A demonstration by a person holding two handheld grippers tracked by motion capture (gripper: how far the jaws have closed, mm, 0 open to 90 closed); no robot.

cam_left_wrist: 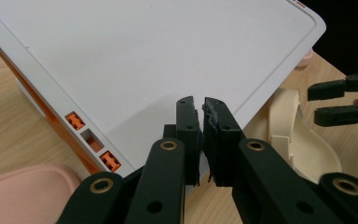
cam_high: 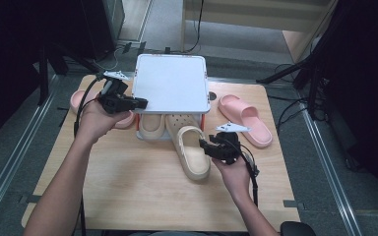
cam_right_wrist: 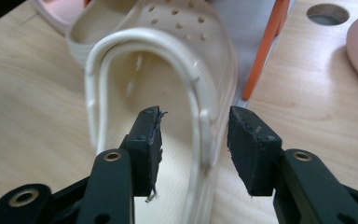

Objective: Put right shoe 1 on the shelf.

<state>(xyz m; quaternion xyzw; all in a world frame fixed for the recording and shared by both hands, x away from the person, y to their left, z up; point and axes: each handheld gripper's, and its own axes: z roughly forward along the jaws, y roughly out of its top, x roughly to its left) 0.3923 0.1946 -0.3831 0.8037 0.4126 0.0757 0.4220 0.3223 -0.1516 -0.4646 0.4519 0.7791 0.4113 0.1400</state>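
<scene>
A white shelf (cam_high: pixel 171 83) on orange legs stands at the back of the wooden table (cam_high: pixel 138 191). My left gripper (cam_high: pixel 140 103) is shut on the shelf's near left corner; in the left gripper view its pads (cam_left_wrist: pixel 201 105) pinch the edge of the white panel (cam_left_wrist: pixel 144 60). A cream clog (cam_high: pixel 192 152) lies with its toe under the shelf. My right gripper (cam_high: pixel 203 145) is open at the clog's right side. In the right gripper view the jaws (cam_right_wrist: pixel 196 121) straddle the clog's (cam_right_wrist: pixel 168 70) side wall and strap without pressing on it.
A second cream clog (cam_high: pixel 151 125) sits under the shelf on the left. One pink slipper (cam_high: pixel 246 118) lies right of the shelf, another (cam_high: pixel 78 101) left of it behind my left hand. An orange shelf leg (cam_right_wrist: pixel 265 46) stands just past the right jaws.
</scene>
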